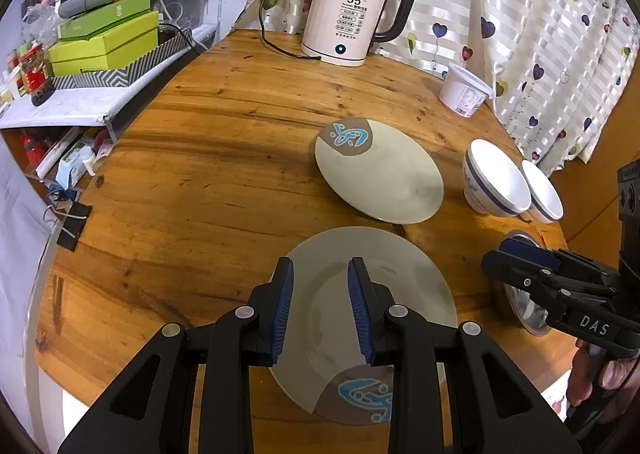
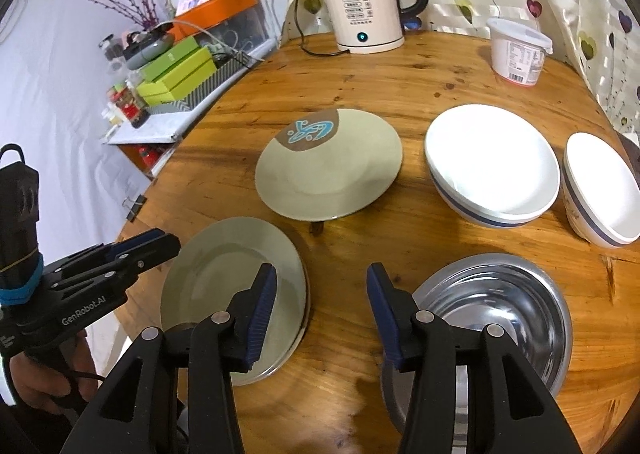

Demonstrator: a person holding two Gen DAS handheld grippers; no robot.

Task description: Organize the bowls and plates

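Two grey-green plates with a brown and blue patch lie on the round wooden table. The near plate lies flat under my left gripper, which hovers just above it, open, its pads off the plate. The far plate sits mid-table. My right gripper is open over bare wood, between the near plate and a steel bowl. Two white bowls with blue bands stand at the right. My left gripper also shows beside the plate's left rim.
An electric kettle with its cord stands at the table's back, a white lidded tub to its right. A heart-patterned curtain hangs behind. A cluttered shelf with green boxes borders the table's left. A hand holds the left gripper.
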